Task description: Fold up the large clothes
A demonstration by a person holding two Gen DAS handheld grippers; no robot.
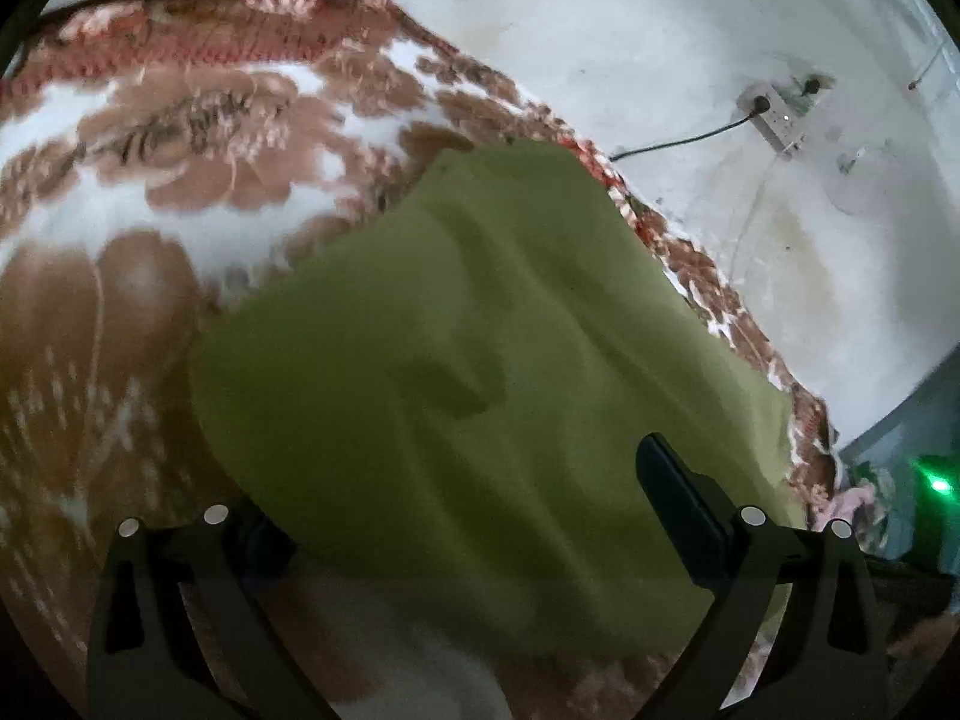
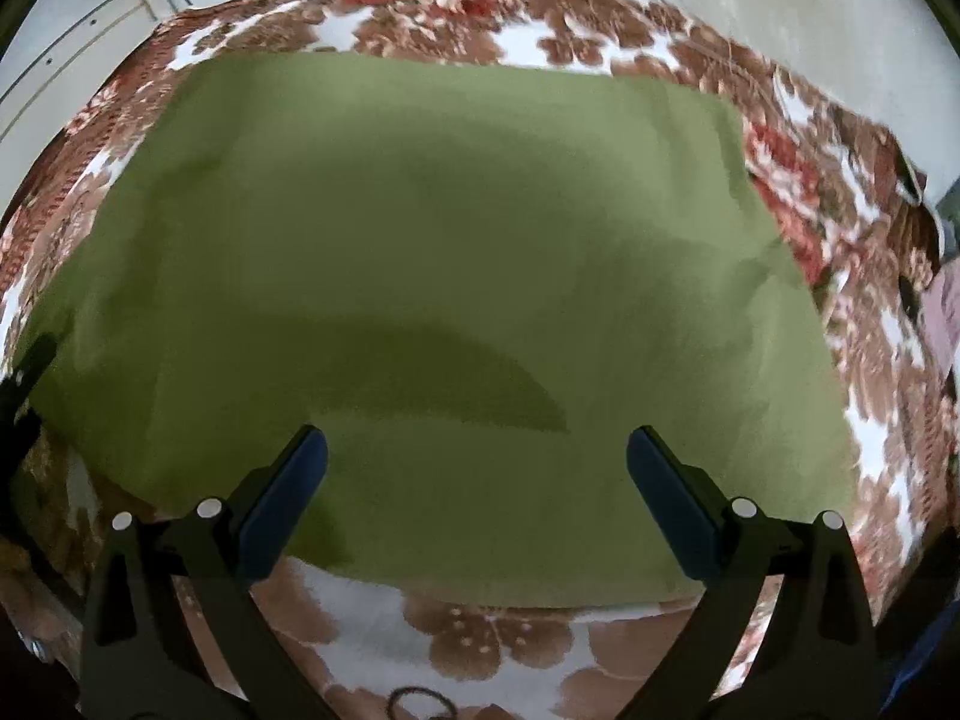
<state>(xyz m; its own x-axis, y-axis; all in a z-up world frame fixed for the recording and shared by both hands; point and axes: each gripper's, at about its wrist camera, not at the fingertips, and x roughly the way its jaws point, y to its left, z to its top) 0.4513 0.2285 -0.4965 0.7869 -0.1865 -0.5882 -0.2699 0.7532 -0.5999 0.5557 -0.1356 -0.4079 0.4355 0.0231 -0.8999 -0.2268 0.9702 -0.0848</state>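
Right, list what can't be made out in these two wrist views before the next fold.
- Left wrist view: the left gripper's left finger is hidden under the olive-green cloth, so any grip is unclear.
- Left wrist view: the brown-and-white floral bedspread is motion-blurred; its print is smeared.
- Right wrist view: the green cloth's left corner is cut off by the lens edge.
- Right wrist view: the open right gripper hides cloth under its fingers.

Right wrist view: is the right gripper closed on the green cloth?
No, the right gripper stands wide open above the green cloth, which lies flat on the floral bedspread, and neither finger pinches it.
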